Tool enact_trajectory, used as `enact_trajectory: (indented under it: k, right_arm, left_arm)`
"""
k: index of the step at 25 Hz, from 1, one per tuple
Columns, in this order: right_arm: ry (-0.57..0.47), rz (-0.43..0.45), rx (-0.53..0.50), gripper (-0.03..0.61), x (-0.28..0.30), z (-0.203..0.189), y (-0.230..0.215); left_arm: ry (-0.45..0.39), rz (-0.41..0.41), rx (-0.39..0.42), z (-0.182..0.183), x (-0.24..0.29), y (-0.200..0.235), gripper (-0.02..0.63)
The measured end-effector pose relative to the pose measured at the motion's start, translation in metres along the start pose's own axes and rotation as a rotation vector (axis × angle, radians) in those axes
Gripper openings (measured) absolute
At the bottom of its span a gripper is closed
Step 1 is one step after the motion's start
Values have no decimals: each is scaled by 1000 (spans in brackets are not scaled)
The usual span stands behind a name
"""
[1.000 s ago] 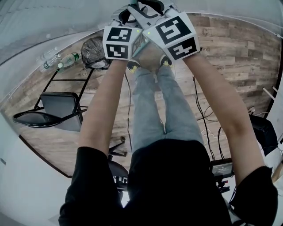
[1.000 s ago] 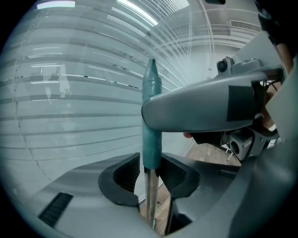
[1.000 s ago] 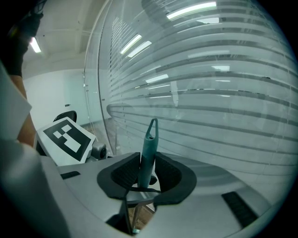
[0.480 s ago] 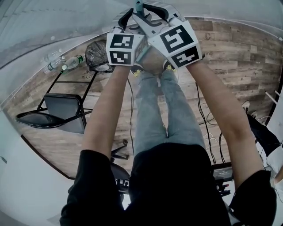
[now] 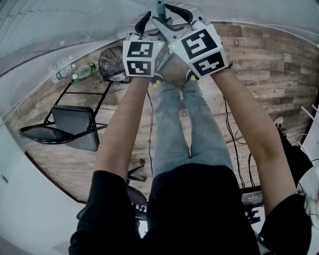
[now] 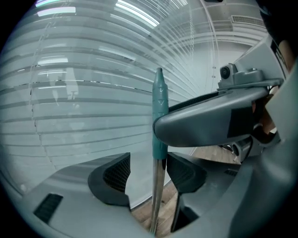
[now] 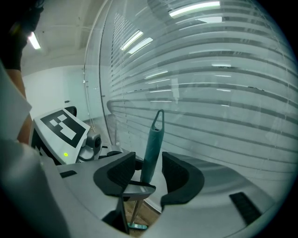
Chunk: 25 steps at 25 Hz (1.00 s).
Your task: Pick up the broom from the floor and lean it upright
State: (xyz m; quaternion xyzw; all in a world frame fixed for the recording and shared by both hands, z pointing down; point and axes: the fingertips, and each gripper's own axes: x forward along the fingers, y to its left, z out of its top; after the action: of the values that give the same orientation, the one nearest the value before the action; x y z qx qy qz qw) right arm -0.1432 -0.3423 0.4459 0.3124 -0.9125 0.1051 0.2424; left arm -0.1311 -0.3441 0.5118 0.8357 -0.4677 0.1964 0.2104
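The broom's teal handle grip [image 6: 159, 116] stands upright against the striped frosted glass wall, its metal shaft [image 6: 157, 200] running down toward the wooden floor. My left gripper [image 6: 149, 175] has its jaws opening around the shaft, which stands close to the right pad with a clear gap to the left pad. My right gripper [image 7: 148, 174] sits higher on the teal grip [image 7: 152, 144]; its jaws are opening too, with a gap on each side. In the head view both grippers are held out together in front of me, and the handle tip [image 5: 160, 7] pokes up between them.
The frosted glass wall [image 5: 60, 30] lies straight ahead. On the wooden floor to the left are a black folding chair [image 5: 70, 127], a black bag [image 5: 110, 62] and plastic bottles [image 5: 82, 70]. Cables [image 5: 232, 134] trail on the right. My legs are directly below the grippers.
Both grippers' jaws have spread apart and let go of the broom handle. The hands have hardly moved, and the handle still stands between the jaws.
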Motion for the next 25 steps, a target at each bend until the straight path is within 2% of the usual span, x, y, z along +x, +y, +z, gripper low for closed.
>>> enact_trajectory:
  k: [14,25]
  right_arm:
    - [17,-20,12,181,-11,-7,-7]
    - [44,-26,0,181,-42,-7,-13]
  left_arm:
    - [16,19,1,-8,-15,9,249]
    - [8,12,19,6,-35,-4,249]
